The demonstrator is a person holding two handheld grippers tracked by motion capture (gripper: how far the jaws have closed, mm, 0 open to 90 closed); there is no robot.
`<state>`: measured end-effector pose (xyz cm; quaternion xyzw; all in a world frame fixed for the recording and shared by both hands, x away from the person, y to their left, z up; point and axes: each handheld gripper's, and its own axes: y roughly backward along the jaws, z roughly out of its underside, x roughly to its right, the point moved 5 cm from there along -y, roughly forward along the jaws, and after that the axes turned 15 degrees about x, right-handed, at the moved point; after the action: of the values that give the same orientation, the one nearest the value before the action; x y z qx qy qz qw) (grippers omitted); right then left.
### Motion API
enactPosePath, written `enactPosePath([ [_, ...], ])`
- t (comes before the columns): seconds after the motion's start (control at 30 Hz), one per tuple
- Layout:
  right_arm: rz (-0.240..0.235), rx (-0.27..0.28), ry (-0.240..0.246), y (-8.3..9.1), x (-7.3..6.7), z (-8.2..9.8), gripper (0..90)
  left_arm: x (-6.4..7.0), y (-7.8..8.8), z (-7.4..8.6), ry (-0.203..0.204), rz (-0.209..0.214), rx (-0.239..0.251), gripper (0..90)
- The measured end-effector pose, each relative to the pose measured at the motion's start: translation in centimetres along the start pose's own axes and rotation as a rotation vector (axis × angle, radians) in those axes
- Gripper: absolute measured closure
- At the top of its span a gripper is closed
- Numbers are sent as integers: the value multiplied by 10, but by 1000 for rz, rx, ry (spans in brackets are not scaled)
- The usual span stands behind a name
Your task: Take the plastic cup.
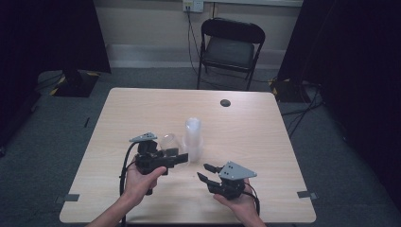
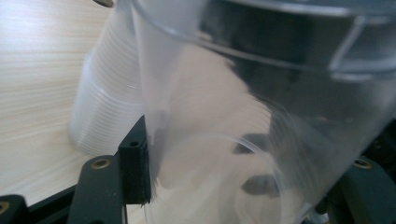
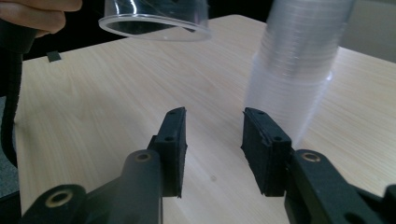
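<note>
Beside the stack of clear cups, on its left, the left claw is clamped on a single clear cup, held above the bench with its mouth tipped sideways. The thin wall could buckle or slip under the squeeze. The right claw, half open and empty, sits just right of the stack, and a careless sweep might topple it. Beyond the stack lie a small dark disc and, past the bench, a folding chair; neither is in the way.
</note>
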<state>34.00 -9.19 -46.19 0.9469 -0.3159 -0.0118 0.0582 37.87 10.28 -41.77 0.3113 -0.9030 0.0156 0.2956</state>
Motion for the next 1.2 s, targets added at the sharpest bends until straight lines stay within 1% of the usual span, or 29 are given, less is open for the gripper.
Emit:
enactPosePath([
  [0.07, -10, 14, 5, -2, -4, 2, 610, 2, -2, 2, 12, 8, -8, 373],
  [0.1, -18, 21, 15, -2, -7, 2, 614, 3, -2, 3, 19, 12, -10, 373],
  [0.13, -18, 22, 24, -2, -8, 2, 615, 3, -3, 4, 27, 19, -11, 373],
  [0.17, -16, 30, 31, -2, -10, 1, 617, 4, -4, 6, 43, 25, -16, 372],
  [0.23, -16, 49, 37, -1, -11, 0, 629, 4, -5, 8, 59, 30, -24, 372],
  [0.27, -10, 56, 45, -1, -11, -1, 634, 4, -5, 9, 80, 37, -23, 372],
  [0.33, -5, 75, 46, 0, -10, -3, 638, 5, -6, 11, 100, 44, -32, 372],
  [0.4, -4, 76, 45, 0, -10, -3, 641, 6, -7, 11, 105, 52, -33, 371],
  [0.43, 0, 81, 45, 0, -9, -4, 645, 6, -8, 11, 117, 58, -35, 371],
  [0.5, 1, 96, 55, -1, -9, -5, 651, 6, -10, 12, 122, 59, -37, 370],
  [0.63, -1, 119, 61, -4, -10, -8, 658, 5, -13, 13, 158, 73, -43, 370],
  [0.7, -5, 114, 69, -4, -11, -9, 662, 6, -14, 15, 142, 74, -55, 370],
  [0.83, 3, 126, 82, -5, -12, -8, 681, 8, -16, 18, 157, 78, -66, 371],
  [0.87, 6, 132, 87, -4, -13, -9, 682, 9, -17, 19, 167, 82, -65, 370],
  [0.93, 6, 149, 86, -3, -13, -11, 686, 9, -17, 20, 174, 84, -69, 370],
  [0.97, 5, 156, 85, -3, -13, -12, 680, 9, -18, 21, 180, 93, -64, 370],
  [1.0, 5, 156, 85, -3, -13, -12, 680, 9, -18, 21, 180, 93, -64, 371],
  [1.03, 5, 170, 90, -2, -14, -13, 680, 9, -18, 21, 193, 98, -64, 371],
  [1.07, 7, 176, 92, -2, -13, -14, 682, 9, -18, 22, 219, 109, -65, 375],
  [1.13, 9, 181, 96, -2, -13, -14, 682, 9, -18, 22, 236, 108, -66, 376],
  [1.17, 9, 182, 97, -2, -14, -14, 682, 10, -18, 23, 251, 115, -70, 376],
  [1.2, 9, 182, 97, -2, -14, -14, 682, 10, -18, 23, 251, 115, -70, 376],
])
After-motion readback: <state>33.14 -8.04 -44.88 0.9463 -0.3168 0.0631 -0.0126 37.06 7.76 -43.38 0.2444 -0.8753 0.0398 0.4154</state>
